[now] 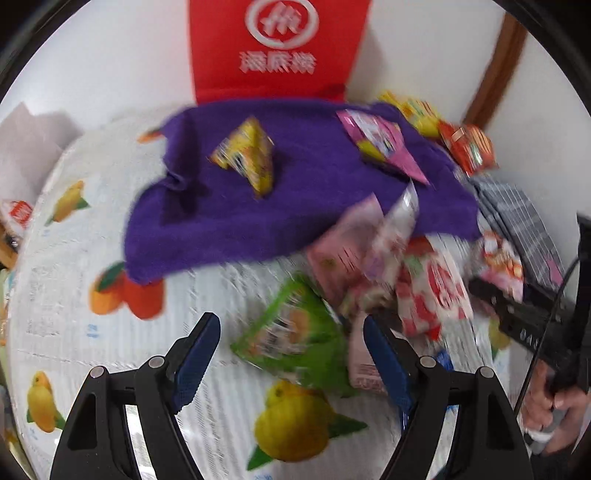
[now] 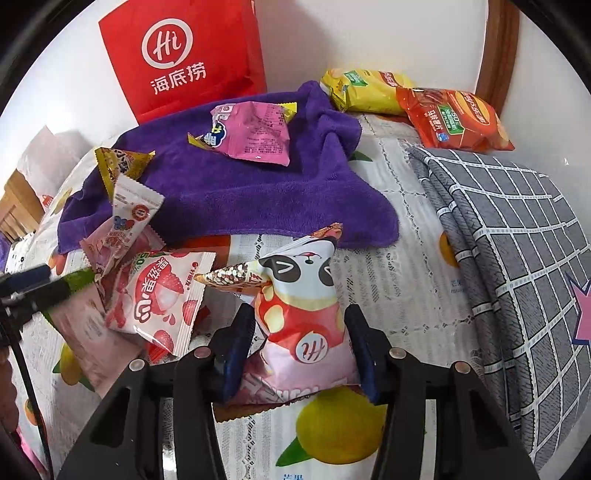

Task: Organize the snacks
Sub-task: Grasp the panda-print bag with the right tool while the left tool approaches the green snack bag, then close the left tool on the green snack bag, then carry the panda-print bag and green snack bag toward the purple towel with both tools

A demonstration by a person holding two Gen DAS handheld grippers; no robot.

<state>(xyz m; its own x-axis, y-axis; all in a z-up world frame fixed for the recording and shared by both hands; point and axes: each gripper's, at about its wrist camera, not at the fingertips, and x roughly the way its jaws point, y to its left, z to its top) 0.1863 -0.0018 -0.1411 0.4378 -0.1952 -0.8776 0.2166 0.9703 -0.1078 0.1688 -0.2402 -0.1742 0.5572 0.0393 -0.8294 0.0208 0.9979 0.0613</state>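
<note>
Purple towel [image 2: 229, 195] spreads at twelve o'clock as the sorting ground, and below it the right gripper [image 2: 299, 347] is clamped on the panda snack pouch [image 2: 303, 317], likely lifting next, while the left gripper [image 1: 291, 354] hangs apart above the green packet [image 1: 295, 332]

Plain white wall [image 2: 369, 33] behind, evenly lit by soft daylight, no hard shadows. Brown wooden frame [image 2: 498, 48] running up the wall at the far right corner of the counter [image 2: 406, 295]. Counter draped in white lace-patterned cloth printed with lemons and oranges. Wooden furniture [image 2: 14, 206] just visible past the counter's left edge, too cropped to identify.
</note>
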